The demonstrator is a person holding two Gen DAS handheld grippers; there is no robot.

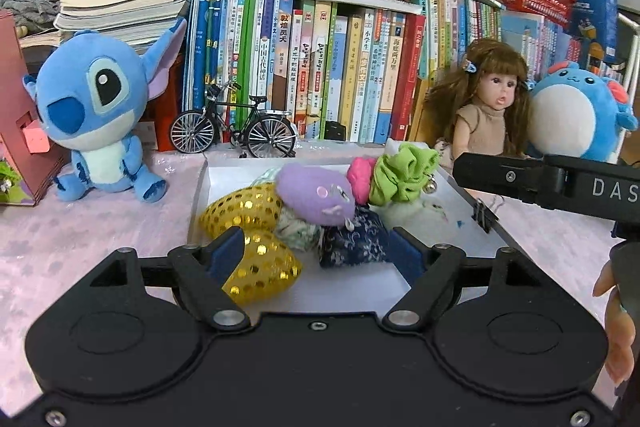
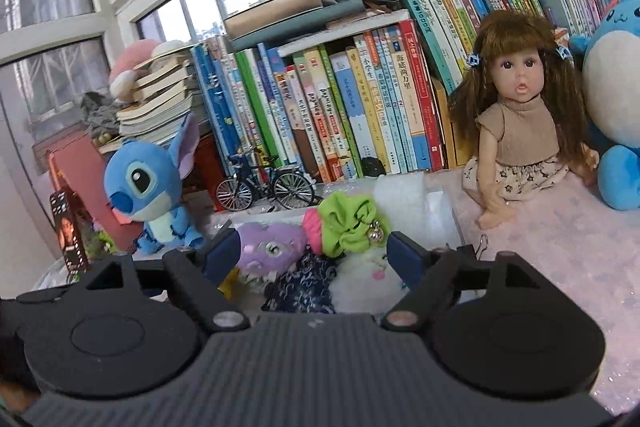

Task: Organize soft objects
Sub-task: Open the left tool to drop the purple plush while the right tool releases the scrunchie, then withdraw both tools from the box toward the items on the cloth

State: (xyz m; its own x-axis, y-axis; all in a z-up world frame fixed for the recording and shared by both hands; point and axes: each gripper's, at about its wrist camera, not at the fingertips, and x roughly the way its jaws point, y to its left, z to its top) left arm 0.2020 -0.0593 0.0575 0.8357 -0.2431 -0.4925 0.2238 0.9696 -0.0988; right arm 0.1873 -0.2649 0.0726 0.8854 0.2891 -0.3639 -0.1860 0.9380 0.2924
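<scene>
A white tray (image 1: 424, 227) on the table holds soft items: two gold-sequin hearts (image 1: 260, 267), a purple plush (image 1: 316, 193), a navy floral pouch (image 1: 352, 239), a pink piece (image 1: 360, 175), a green scrunchie (image 1: 404, 171) and a white plush (image 1: 420, 213). My left gripper (image 1: 318, 247) is open just above the near end of the tray, its left pad next to the near gold heart. My right gripper (image 2: 310, 255) is open over the same pile, with the purple plush (image 2: 272, 247), green scrunchie (image 2: 352, 223), navy pouch (image 2: 300, 287) and white plush (image 2: 368, 275) between its fingers. Nothing is gripped.
A blue Stitch plush (image 1: 96, 115) sits left of the tray. A doll (image 1: 488, 107) and a round blue plush (image 1: 576, 111) sit at the right. A model bicycle (image 1: 236, 127) and rows of books (image 1: 320, 67) stand behind. A binder clip (image 1: 484, 215) is on the tray's right rim.
</scene>
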